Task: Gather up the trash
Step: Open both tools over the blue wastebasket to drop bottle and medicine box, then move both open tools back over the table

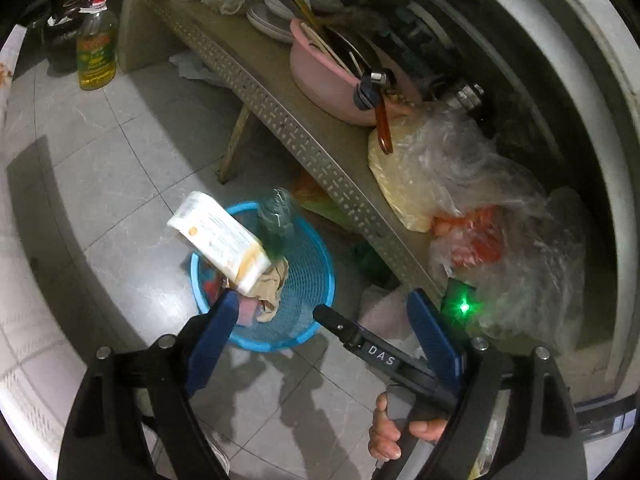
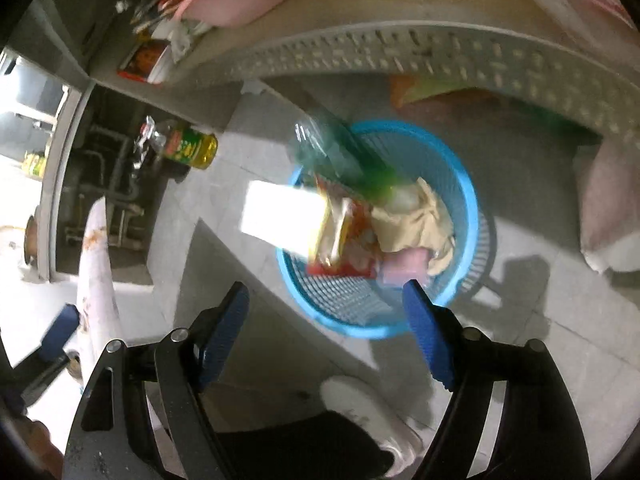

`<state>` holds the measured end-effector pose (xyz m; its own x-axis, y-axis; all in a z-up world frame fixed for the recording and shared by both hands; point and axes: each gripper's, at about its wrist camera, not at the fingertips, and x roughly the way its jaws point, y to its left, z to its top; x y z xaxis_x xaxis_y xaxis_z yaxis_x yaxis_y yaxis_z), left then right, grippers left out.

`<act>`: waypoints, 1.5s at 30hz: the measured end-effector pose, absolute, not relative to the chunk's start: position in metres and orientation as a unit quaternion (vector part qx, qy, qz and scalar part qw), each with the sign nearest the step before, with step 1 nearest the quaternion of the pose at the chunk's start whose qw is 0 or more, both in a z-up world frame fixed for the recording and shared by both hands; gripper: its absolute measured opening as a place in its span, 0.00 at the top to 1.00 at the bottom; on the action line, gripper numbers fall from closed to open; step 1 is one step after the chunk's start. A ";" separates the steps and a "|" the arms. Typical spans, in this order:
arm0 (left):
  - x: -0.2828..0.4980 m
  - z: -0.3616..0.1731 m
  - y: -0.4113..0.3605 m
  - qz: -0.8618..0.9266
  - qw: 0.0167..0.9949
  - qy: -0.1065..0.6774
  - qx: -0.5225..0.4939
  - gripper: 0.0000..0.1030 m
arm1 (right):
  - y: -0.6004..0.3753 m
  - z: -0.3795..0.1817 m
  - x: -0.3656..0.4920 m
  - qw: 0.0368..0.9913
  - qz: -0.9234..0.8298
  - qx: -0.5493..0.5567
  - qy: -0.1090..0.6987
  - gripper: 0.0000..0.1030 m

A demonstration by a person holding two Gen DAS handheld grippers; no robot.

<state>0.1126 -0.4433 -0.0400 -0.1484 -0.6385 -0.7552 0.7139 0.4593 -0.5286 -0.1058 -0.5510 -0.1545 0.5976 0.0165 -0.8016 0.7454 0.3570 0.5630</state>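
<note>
A blue mesh basket [image 1: 327, 276] [image 2: 471, 200] stands on the tiled floor below a shelf. It holds crumpled beige paper [image 2: 412, 220], a red wrapper [image 2: 348, 248] and a pink piece [image 2: 404, 266]. A white packet [image 1: 220, 236] [image 2: 280, 216] hangs tilted over its rim. Beside it a green bottle [image 1: 276, 220] [image 2: 340, 152] is blurred, neck down into the basket. My left gripper [image 1: 320, 300] is open above the basket, and the packet's lower end lies just past one fingertip. My right gripper [image 2: 326, 292] is open too, with nothing between its pads; its black finger [image 1: 360, 340] shows in the left wrist view.
A perforated shelf [image 1: 280, 120] overhangs the basket, carrying a pink basin [image 1: 320, 76], bowls and plastic bags [image 1: 480, 184]. An oil bottle [image 1: 96, 52] [image 2: 192, 148] stands on the floor farther off. A person's hand [image 1: 400, 428] and a white shoe [image 2: 360, 400] are close by.
</note>
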 end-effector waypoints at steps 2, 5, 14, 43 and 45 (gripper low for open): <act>0.111 -0.039 -0.434 -0.522 0.648 0.553 0.030 0.19 | -0.546 -0.155 -0.114 0.733 -0.249 0.512 0.372 0.27; 0.108 -0.033 -0.415 -0.530 0.648 0.546 0.023 0.19 | -0.541 -0.153 -0.128 0.731 -0.249 0.517 0.369 0.27; 0.108 0.008 -0.335 -0.547 0.664 0.510 -0.025 0.19 | -0.527 -0.144 -0.141 0.732 -0.243 0.521 0.367 0.27; 0.165 0.068 -0.097 -0.432 0.812 0.393 -0.017 0.19 | -0.530 -0.235 0.253 0.777 -0.117 0.146 0.601 0.63; 0.168 0.067 -0.095 -0.427 0.815 0.393 -0.013 0.19 | -0.531 -0.253 0.254 0.758 -0.095 0.147 0.628 0.63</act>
<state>0.1681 -0.0949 0.0673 0.3275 -0.7051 -0.6289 0.6848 0.6358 -0.3562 0.2540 -0.5309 -0.2525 0.1920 0.0407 -0.9805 0.3280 0.9390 0.1032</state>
